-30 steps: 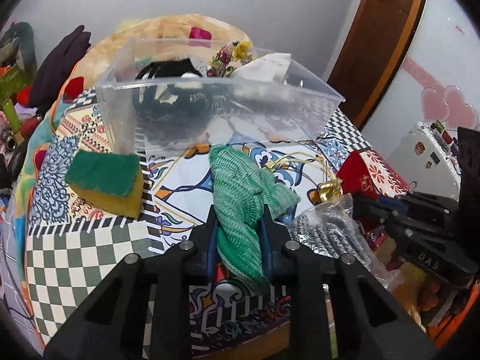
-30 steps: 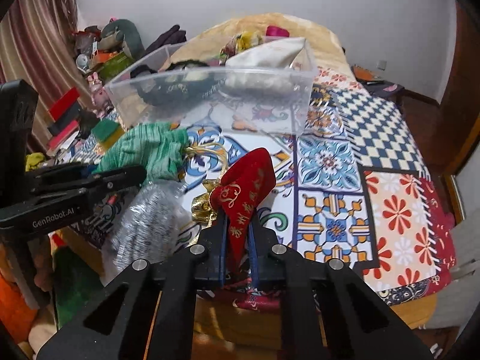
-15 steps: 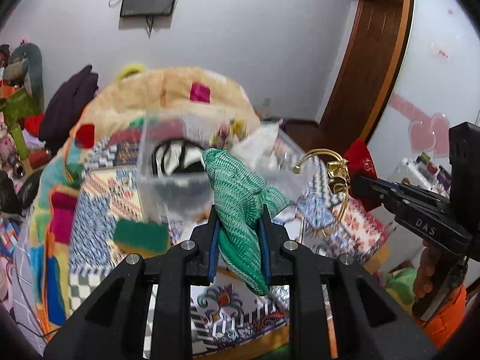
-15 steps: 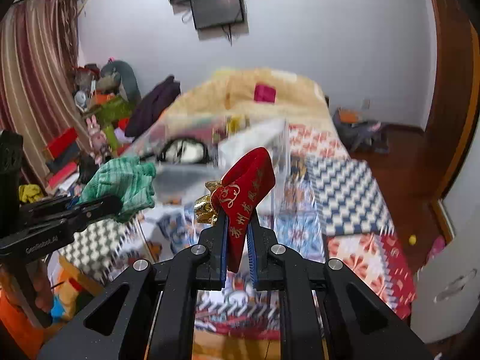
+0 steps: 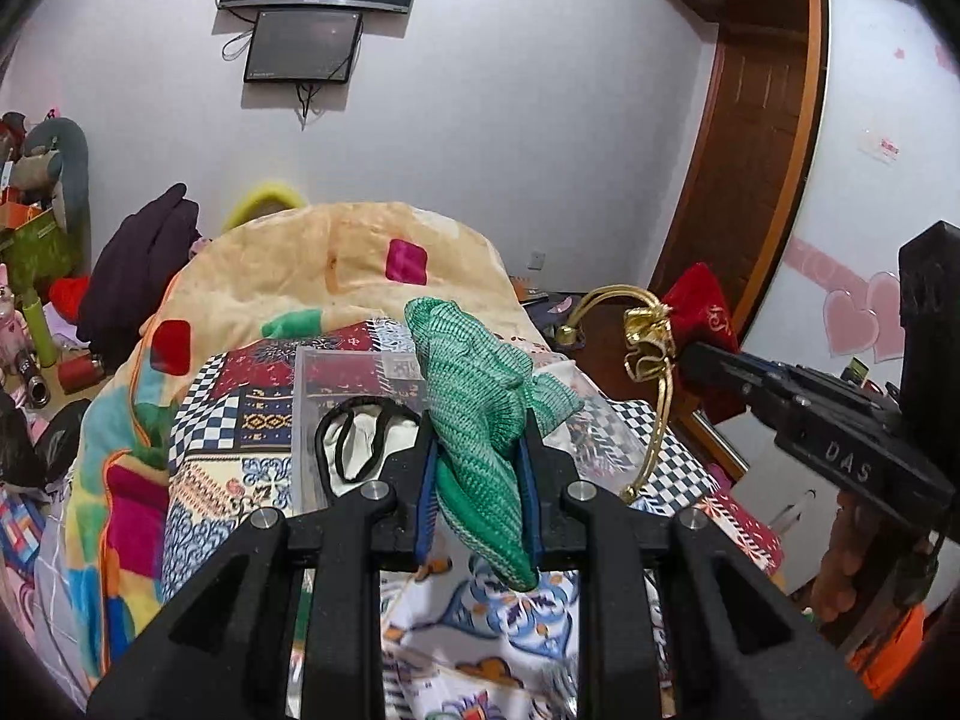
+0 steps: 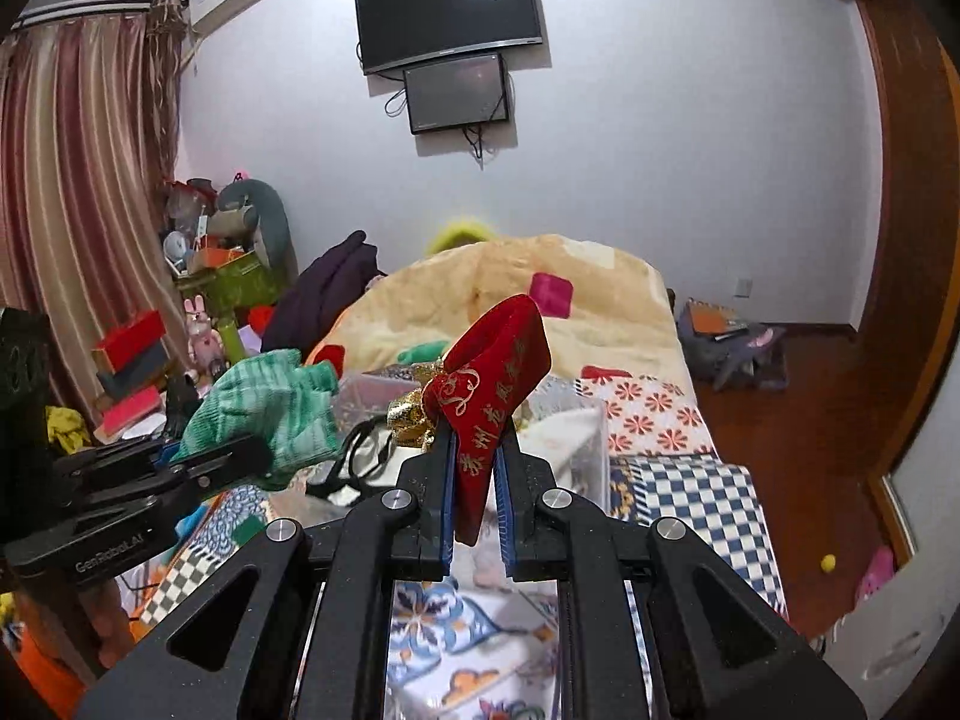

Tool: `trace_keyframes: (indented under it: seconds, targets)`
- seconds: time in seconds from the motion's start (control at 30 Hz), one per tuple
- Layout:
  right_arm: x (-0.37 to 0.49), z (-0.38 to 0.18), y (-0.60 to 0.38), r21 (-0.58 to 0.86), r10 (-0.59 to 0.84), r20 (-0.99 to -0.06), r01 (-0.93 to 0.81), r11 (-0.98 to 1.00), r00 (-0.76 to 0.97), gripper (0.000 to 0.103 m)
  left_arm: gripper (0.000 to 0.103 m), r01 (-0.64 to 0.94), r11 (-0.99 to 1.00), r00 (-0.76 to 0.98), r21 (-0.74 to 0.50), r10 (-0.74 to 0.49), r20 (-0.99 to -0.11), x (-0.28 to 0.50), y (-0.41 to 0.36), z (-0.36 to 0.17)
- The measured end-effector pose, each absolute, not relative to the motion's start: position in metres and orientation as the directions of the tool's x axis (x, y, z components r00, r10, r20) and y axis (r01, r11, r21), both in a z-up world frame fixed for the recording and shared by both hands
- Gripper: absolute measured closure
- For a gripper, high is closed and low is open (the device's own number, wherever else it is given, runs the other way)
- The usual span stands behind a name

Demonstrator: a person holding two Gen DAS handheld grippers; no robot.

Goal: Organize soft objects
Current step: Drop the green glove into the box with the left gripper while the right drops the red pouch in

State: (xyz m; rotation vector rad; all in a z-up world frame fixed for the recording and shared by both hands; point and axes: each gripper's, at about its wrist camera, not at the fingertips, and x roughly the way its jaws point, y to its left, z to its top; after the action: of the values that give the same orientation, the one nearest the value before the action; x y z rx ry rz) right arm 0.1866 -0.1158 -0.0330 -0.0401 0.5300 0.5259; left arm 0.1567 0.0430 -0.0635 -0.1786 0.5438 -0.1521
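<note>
My left gripper (image 5: 478,450) is shut on a green knitted cloth (image 5: 477,396), held in the air above the clear plastic bin (image 5: 360,372) on the bed. The cloth also shows in the right wrist view (image 6: 264,414). My right gripper (image 6: 475,450) is shut on a red embroidered pouch (image 6: 492,384) with a gold drawstring, held above the bin's right side (image 6: 576,420). The pouch (image 5: 699,312) and its gold cord (image 5: 651,420) hang at the right of the left wrist view. The bin holds a white item with a black strap (image 5: 360,438).
The bed (image 5: 228,420) has a patterned patchwork cover and a beige blanket (image 5: 336,264) heaped at its far end. Clutter, boxes and toys (image 6: 198,312) stand to the left. A wooden door frame (image 5: 732,180) and white cabinet are to the right.
Both grippers have risen from the bed with the green cloth and the red pouch and moved forward. They now stand over the bin, which was farther ahead before.
</note>
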Motion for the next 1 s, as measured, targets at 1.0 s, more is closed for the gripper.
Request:
trace_keyframes:
  seconds: [1.0]
  targets:
    - [0.247,-0.107,-0.097,0.061,0.356,-0.721,-0.458,0.887,0.595,0.069,0.047,0.09,0.99,0.719,-0.105,-0.138,-0.681,0.235,0.02,-0.116]
